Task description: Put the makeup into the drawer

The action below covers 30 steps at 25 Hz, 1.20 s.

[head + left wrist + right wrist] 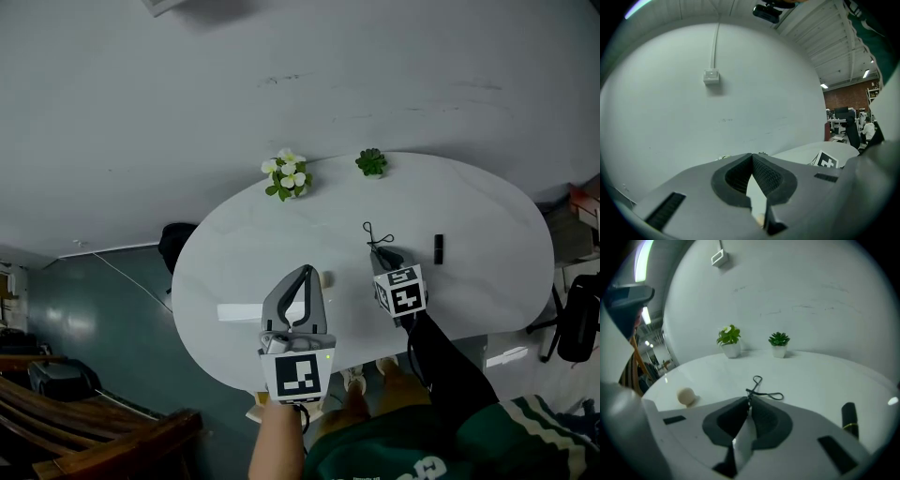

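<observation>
black wire eyelash curler [759, 391] lay on the white table [825, 376], centre of the right gripper view, long axis running up-frame away from the right gripper [749, 404], near end right at its tips. jaws narrow, almost together, seemingly pinching that near end. black makeup tube [849, 417] sat lower right, apart. left gripper [752, 158] was closed at the tips, empty, farther off. no drawer visible.
</observation>
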### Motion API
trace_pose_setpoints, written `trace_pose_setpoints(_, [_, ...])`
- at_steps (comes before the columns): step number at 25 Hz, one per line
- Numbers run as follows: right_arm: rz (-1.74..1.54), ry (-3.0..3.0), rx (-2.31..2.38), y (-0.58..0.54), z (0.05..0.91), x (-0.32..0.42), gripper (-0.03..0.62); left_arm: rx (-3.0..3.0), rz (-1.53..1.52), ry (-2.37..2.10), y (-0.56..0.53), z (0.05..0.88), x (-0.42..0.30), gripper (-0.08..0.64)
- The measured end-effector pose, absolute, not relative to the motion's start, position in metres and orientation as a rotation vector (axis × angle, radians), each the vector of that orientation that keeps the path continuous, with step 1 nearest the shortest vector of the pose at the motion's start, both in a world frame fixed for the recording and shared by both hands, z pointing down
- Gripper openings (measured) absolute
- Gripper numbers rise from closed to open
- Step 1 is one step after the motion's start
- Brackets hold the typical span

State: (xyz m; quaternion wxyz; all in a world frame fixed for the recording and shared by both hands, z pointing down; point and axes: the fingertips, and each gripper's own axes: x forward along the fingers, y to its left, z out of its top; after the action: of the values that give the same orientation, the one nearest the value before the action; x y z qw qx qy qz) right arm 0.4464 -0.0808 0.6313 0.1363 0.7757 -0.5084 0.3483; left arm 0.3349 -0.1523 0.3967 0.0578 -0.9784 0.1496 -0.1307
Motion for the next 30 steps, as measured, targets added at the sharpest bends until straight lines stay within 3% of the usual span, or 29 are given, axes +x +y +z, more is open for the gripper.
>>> trace_pose_setpoints(1, [0.992, -1.469, 2.221, -0.082, 0.633, 0.447, 0.03, -2.962, -0.399, 0.454, -0.153, 0.398, 0.336, -0.002])
trace_pose_setpoints(8, [0.871, -1.526, 2.257, -0.077, 0.603, 0.453, 0.026, -2.954, -0.407, 0.478, -0.151, 0.398, 0.339, -0.002])
trace_pose_setpoints(21, [0.309, -1.621, 2.445, -0.052, 0.416, 0.473, 0.026, -2.942, -0.258, 0.605, -0.151, 0.344, 0.334, -0.002])
trace_pose_setpoints(30, [0.008, -1.67, 2.481, -0.012, 0.331, 0.479, 0.028, -2.926, -0.109, 0.669, -0.136, 0.298, 0.337, -0.002])
